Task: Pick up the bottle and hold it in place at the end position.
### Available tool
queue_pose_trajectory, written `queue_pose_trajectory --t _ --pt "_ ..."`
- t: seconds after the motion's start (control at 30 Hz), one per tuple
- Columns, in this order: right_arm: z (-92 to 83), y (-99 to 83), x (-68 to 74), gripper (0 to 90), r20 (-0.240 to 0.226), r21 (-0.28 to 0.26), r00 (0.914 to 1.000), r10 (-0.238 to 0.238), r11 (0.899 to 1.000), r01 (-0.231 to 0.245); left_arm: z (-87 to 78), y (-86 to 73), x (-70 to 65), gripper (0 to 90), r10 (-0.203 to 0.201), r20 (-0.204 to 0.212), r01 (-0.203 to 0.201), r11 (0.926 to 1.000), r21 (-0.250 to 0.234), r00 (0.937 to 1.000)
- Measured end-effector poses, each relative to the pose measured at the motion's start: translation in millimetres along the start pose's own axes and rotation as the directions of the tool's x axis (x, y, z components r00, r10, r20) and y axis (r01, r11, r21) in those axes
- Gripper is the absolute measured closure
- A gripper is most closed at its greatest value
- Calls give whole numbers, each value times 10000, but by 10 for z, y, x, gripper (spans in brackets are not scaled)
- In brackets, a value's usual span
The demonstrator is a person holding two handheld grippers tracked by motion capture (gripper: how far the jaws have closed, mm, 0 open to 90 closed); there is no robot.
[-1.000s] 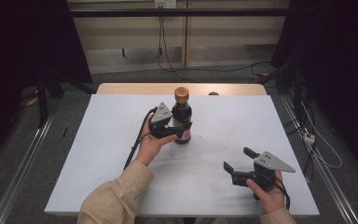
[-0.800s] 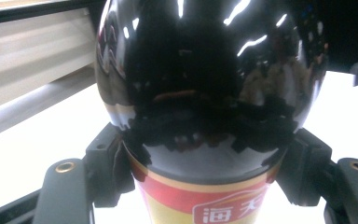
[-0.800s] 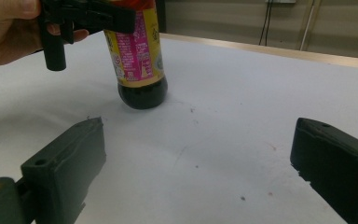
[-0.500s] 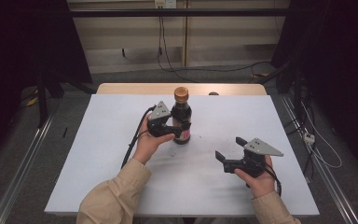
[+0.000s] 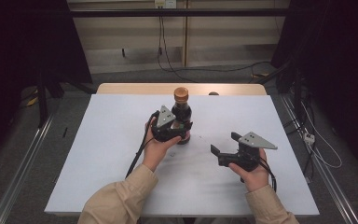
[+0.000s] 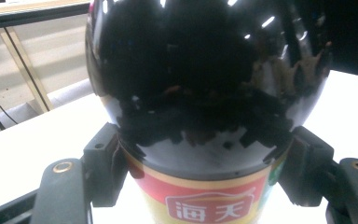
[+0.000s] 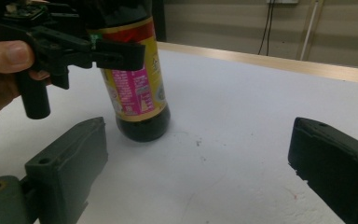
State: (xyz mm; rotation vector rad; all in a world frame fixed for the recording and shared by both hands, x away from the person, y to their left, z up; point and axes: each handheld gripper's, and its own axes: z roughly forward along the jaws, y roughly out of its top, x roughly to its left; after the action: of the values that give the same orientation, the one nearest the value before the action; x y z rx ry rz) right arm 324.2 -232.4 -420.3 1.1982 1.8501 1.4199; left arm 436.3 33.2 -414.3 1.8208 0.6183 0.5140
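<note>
The left gripper (image 5: 179,133) clamps the dark sauce bottle (image 5: 182,114) at its label. The right gripper (image 5: 223,148), at the bottle's four o'clock, gapes wide, empty.

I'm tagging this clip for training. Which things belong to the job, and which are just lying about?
In the job:
- sauce bottle, upright on the table
- left claw, shut on the bottle
- right claw, open, off to the side

Lying about:
- cables on the floor
- power strip
</note>
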Motion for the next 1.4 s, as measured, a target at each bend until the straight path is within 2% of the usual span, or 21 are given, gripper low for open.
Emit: queue_pose_trajectory --t 0.1,0.2,0.3,0.4,0.53,0.77,0.97,1.0,1.2,1.3,1.37,1.4 --pt "30 44 -5 35 71 5 10000 3 10000 -4 1 -4 22 292 2 128 -1 10000 -56 9999" --pt "56 95 3 34 34 -5 10000 -44 10000 44 1 -6 84 295 112 581 -105 9999 -131 9982" --pt "77 146 21 34 -24 2 9999 -129 9999 129 3 -9 172 296 147 1315 -134 9999 -107 9912" --pt "102 186 39 34 -83 32 9998 -177 9998 177 -2 -23 202 295 331 1608 -304 9993 -195 9864" --pt "149 223 42 26 -298 -32 9995 -142 9999 141 -3 -21 188 293 334 1542 -310 9994 -182 9875" --pt "211 352 28 36 -211 0 9997 -82 10000 82 -2 -34 159 291 159 1351 -122 9995 -280 9907" --pt "272 528 23 57 -243 19 9995 -222 9998 223 -6 -33 157 290 166 1283 -142 9997 -202 9916" --pt "284 553 28 65 -274 55 9993 -236 9997 237 -10 -33 156 290 159 1162 -137 9997 -200 9931" --pt "348 667 61 68 -383 128 9986 -368 9992 373 -14 -39 135 285 -34 1074 53 9998 -172 9942" --pt "368 693 67 68 -358 141 9987 -360 9992 365 -20 -33 97 277 -291 735 295 9996 -44 9969" --pt "374 703 67 69 -352 106 9988 -329 9994 333 -24 -27 50 267 -293 290 293 9996 3 9992" --pt "375 706 65 71 -323 118 9989 -338 9993 342 -24 -32 17 261 -346 171 348 9993 -139 9993"
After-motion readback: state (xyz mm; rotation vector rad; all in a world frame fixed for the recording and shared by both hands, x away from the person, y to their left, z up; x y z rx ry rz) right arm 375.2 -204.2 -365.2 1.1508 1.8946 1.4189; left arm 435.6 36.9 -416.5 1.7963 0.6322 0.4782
